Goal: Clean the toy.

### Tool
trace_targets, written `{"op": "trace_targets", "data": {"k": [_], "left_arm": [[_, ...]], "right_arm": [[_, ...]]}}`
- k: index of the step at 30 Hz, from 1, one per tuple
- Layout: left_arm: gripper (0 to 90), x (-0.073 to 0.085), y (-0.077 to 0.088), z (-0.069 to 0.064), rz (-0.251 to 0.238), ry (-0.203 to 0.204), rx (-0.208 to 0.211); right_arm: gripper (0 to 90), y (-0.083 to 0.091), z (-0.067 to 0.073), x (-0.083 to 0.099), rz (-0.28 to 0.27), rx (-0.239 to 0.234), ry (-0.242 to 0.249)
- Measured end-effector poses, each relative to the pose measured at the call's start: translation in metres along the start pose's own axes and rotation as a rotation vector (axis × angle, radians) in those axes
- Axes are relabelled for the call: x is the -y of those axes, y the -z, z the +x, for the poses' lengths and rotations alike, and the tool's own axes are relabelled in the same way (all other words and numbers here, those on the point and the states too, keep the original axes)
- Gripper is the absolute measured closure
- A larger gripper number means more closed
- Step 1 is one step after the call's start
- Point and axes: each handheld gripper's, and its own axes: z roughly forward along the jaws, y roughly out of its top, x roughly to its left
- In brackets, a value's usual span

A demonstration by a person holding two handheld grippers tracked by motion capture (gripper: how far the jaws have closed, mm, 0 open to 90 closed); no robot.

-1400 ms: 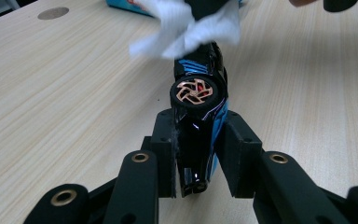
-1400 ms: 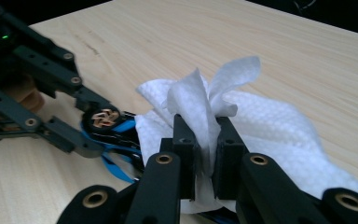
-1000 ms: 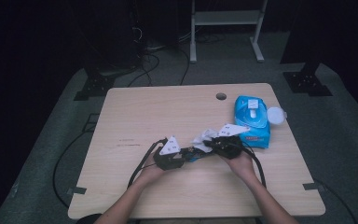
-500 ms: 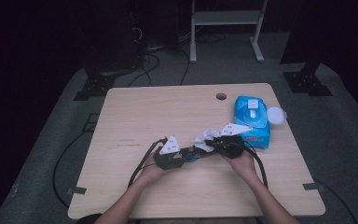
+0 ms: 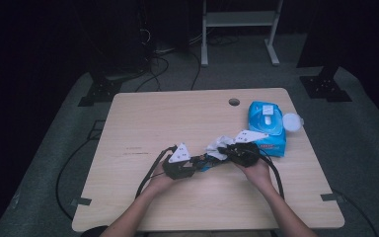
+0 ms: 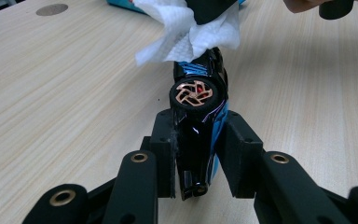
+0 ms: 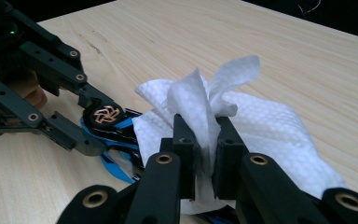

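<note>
- Table (image 5: 143, 123): light wood top; a round cable hole (image 5: 234, 101) sits toward 12 o'clock, near the far edge.
- Left hand (image 5: 159, 180): enters from 6 o'clock in the high view and grips the left gripper (image 5: 197, 163), which lies just left of table centre with its grey three-cornered plate (image 5: 179, 154) on top and its cable (image 5: 148, 175) trailing toward 7 o'clock.
- Left gripper jaws: narrowly set, clamped on both flanks of a toy car (image 6: 198, 126). In the left gripper view the car is black with blue trim and lies on its side between the pads, one copper-spoked wheel (image 6: 194, 94) facing the camera.
- Toy car position: table centre, between the two grippers, held above the wood surface as far as can be judged.
- Wipe (image 7: 242, 121): white, crumpled, textured; it lies against the far end of the car, at 12 o'clock in the left gripper view.
- Right gripper (image 7: 207, 140): jaws nearly together, pinching a fold of the wipe that rises between the pads. In its own view the left gripper and car wheel show at 9 o'clock.
- Right hand (image 5: 254, 170): holds the right gripper at roughly 3 o'clock from the car.
- Wipes pack (image 5: 267, 126): blue, flat on the table at 2 o'clock from the car, just beyond the right gripper; its white round lid (image 5: 292, 121) is open to the right.
</note>
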Motion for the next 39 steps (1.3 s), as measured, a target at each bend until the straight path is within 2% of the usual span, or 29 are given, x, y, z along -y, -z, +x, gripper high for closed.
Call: {"op": "trace_targets", "data": {"k": [3,5,8,11,14,16,19,21,23,25,28,32,35,36,37,39], "left_arm": [[68.1,0.000,0.000,0.000,0.001,-0.003,-0.001],[68.2,0.000,0.001,0.000,0.000,-0.006,-0.003],[68.3,0.000,0.002,0.001,-0.006,-0.001,-0.006],[68.3,0.000,0.002,0.002,-0.009,0.003,-0.008],[68.4,0.000,0.002,0.003,-0.006,0.000,-0.012],[68.4,-0.001,0.002,0.003,0.001,0.003,-0.013],[68.4,-0.001,0.002,0.003,0.002,0.001,-0.014],[68.8,0.000,0.002,0.003,-0.003,0.004,-0.012],[68.9,0.000,0.002,0.003,-0.003,0.006,-0.012],[68.8,0.000,0.002,0.003,-0.003,0.006,-0.013],[68.7,-0.001,0.002,0.005,-0.004,0.005,-0.014],[68.7,-0.001,0.003,0.006,0.002,0.005,-0.019],[68.6,0.000,0.004,0.008,0.005,0.004,-0.026],[68.6,0.000,0.005,0.008,0.008,0.000,-0.029],[68.7,0.000,0.005,0.009,0.008,0.000,-0.031],[68.7,0.000,0.005,0.010,0.004,0.005,-0.035]], "right_arm": [[81.5,0.007,-0.010,0.002,0.011,0.046,-0.001],[81.5,0.012,-0.018,0.005,0.005,0.047,-0.037],[81.5,0.015,-0.023,0.006,0.007,0.063,-0.048],[81.5,0.014,-0.022,0.006,0.000,0.053,-0.057],[81.4,0.009,-0.017,0.005,-0.013,0.009,-0.058],[81.4,0.006,-0.011,0.003,-0.007,0.023,-0.032],[81.5,0.011,-0.019,0.005,0.000,0.023,-0.043],[81.6,0.019,-0.028,0.009,0.004,0.060,-0.067],[81.6,0.025,-0.035,0.011,0.021,0.108,-0.062],[81.7,0.028,-0.040,0.014,0.013,0.099,-0.104],[81.7,0.025,-0.034,0.010,0.012,0.074,-0.088],[81.6,0.013,-0.023,-0.002,0.008,0.028,-0.048],[81.6,0.007,-0.021,-0.004,0.030,0.036,-0.020],[81.7,0.007,-0.024,-0.001,0.037,0.037,-0.025],[81.7,0.010,-0.028,0.001,0.027,0.026,-0.055],[81.7,0.014,-0.031,0.001,0.041,0.060,-0.045]]}}
